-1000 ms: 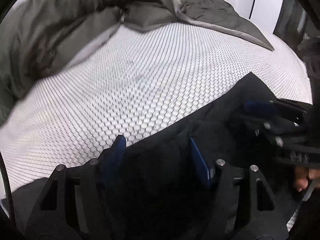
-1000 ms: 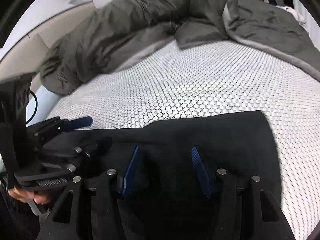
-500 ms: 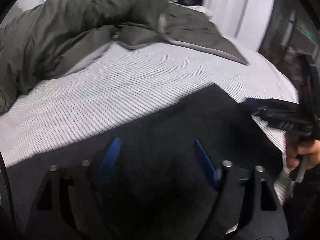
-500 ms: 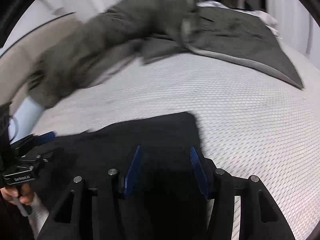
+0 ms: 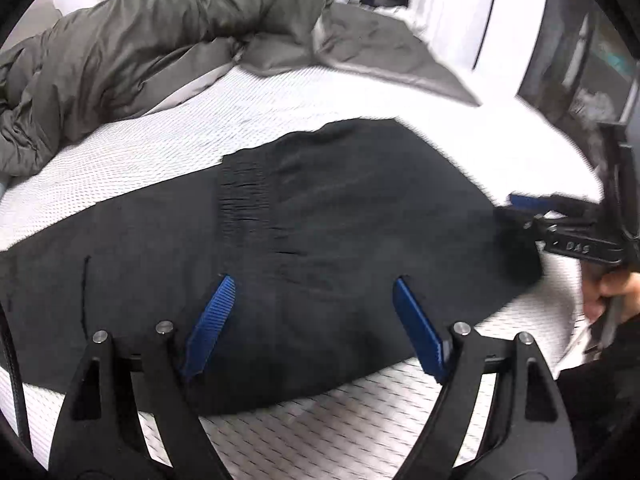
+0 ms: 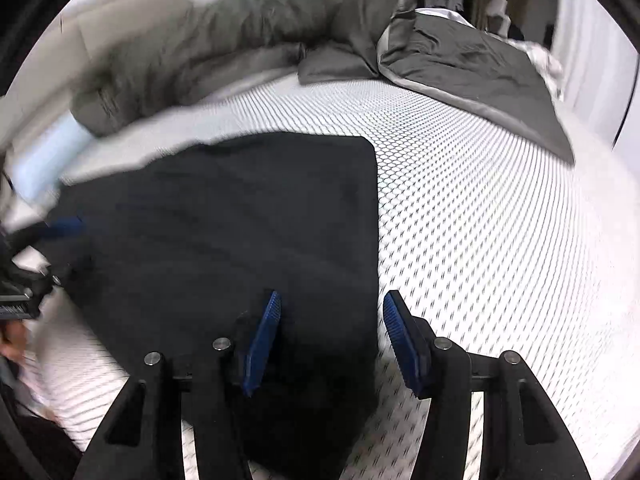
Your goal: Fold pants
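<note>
The black pants (image 5: pixel 320 216) lie folded on the white honeycomb mattress (image 5: pixel 168 148); the gathered waistband shows across the middle. They also show in the right wrist view (image 6: pixel 224 224) as a dark slab with a straight right edge. My left gripper (image 5: pixel 312 308) is open above the pants' near edge, holding nothing. My right gripper (image 6: pixel 330 334) is open, its fingers astride the pants' right edge. The right gripper also shows in the left wrist view (image 5: pixel 532 208) at the pants' far right end.
A grey-green duvet (image 5: pixel 140 48) is heaped along the back of the bed, with a grey blanket (image 6: pixel 472 68) at the back right. White curtains (image 5: pixel 448 4) and dark furniture stand beyond the bed on the right.
Both grippers have risen and pulled back from the pants, so more of the folded cloth and the mattress in front of it shows. Both stay open.
</note>
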`<control>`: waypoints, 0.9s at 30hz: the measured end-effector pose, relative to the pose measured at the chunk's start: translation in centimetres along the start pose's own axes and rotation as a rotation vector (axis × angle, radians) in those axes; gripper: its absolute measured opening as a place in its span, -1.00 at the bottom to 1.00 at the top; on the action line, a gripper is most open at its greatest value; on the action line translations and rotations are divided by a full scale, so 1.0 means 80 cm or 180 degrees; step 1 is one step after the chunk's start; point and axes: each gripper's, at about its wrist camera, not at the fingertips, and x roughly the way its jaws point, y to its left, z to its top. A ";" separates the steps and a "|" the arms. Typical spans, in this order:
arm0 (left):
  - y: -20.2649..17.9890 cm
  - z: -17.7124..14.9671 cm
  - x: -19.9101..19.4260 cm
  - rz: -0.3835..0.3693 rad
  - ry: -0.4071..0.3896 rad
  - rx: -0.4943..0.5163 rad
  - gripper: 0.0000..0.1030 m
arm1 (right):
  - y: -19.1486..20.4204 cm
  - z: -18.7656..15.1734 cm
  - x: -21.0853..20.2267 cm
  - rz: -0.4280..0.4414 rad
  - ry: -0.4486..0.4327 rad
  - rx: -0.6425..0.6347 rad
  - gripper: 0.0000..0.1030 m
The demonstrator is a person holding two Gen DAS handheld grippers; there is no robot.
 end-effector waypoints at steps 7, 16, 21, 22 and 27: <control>-0.003 -0.025 0.043 0.0346 0.0302 0.0088 0.53 | 0.005 -0.033 0.029 -0.0137 0.0251 -0.0291 0.17; 0.084 -0.060 -0.044 0.0408 -0.0207 -0.0696 0.59 | -0.041 -0.033 -0.021 0.0234 -0.0175 0.0289 0.54; 0.186 -0.091 -0.095 0.0555 -0.0633 -0.1588 0.96 | -0.030 -0.018 -0.016 0.0596 -0.0361 0.0562 0.72; 0.206 -0.100 -0.102 0.0570 -0.0681 -0.1791 0.96 | -0.025 -0.022 -0.018 0.0668 -0.0356 0.0637 0.74; 0.286 -0.138 -0.107 0.0569 -0.0710 -0.2592 0.97 | -0.016 -0.006 -0.008 0.0721 -0.0284 0.0752 0.75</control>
